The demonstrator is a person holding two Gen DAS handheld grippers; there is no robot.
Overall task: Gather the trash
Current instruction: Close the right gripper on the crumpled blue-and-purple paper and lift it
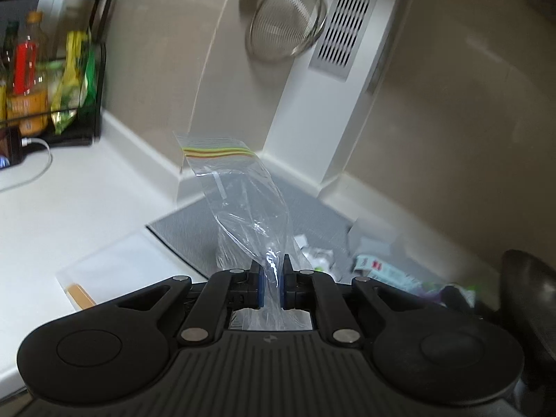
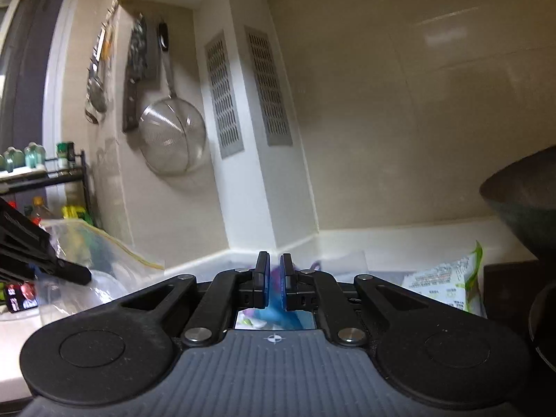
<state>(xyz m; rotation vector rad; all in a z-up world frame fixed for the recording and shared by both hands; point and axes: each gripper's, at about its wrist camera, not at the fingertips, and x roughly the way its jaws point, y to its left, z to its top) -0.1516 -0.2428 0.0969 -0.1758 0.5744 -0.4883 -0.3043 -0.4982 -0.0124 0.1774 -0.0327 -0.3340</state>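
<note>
The counter (image 1: 80,187) carries a grey mat (image 1: 312,205) strewn with wrappers (image 1: 378,271). Above the mat, the left gripper (image 1: 272,278) pinches a clear bag (image 1: 239,201); the right gripper (image 2: 275,278) clamps a purple-blue wrapper (image 2: 278,307).

Glossy clear plastic zip bag (image 1: 239,201); fine metal mesh strainer (image 2: 172,137); smooth white countertop (image 1: 69,201)

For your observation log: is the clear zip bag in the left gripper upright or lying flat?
Upright: the zip bag rises from the left gripper, striped seal topmost.
</note>
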